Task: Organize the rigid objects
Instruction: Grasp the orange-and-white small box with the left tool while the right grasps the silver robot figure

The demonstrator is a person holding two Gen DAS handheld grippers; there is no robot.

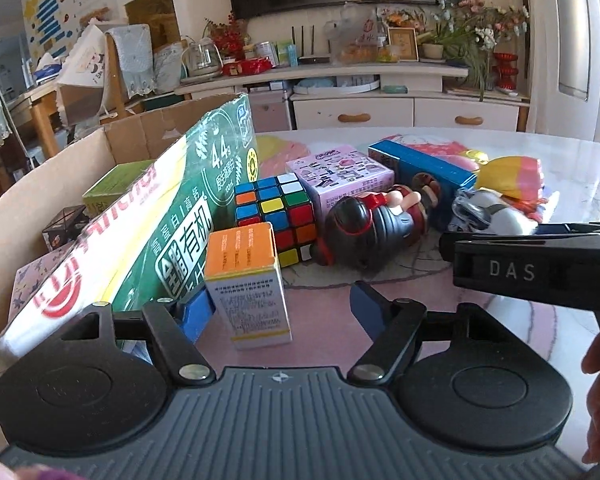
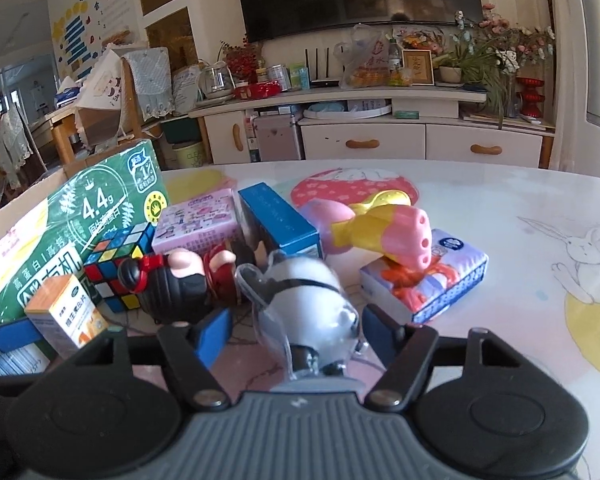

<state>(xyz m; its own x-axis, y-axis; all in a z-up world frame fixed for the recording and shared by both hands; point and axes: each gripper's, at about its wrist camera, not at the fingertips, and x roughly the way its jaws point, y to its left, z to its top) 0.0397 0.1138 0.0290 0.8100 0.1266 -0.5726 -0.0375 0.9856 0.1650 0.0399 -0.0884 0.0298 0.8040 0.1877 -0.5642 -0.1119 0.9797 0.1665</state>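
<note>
Left wrist view: mounted low behind the left gripper (image 1: 282,308), angled slightly down across the table (image 1: 560,168), facing the TV cabinet (image 1: 412,112) at 12 o'clock. Orange-topped box (image 1: 246,284) stands close; cardboard box (image 1: 32,208) at 9 o'clock. Right wrist view: same low mount behind the right gripper (image 2: 298,334), same heading. Both views share the Rubik's cube (image 1: 278,216) (image 2: 118,268), the green carton (image 1: 188,216) (image 2: 96,208) and the black-and-red figure (image 1: 370,224) (image 2: 172,284).

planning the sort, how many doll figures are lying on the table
2: the black-and-red figure lies beside the rubik's cube; the white bagged figure lies between the right tongs. Others may be hidden in the cardboard box.
</note>
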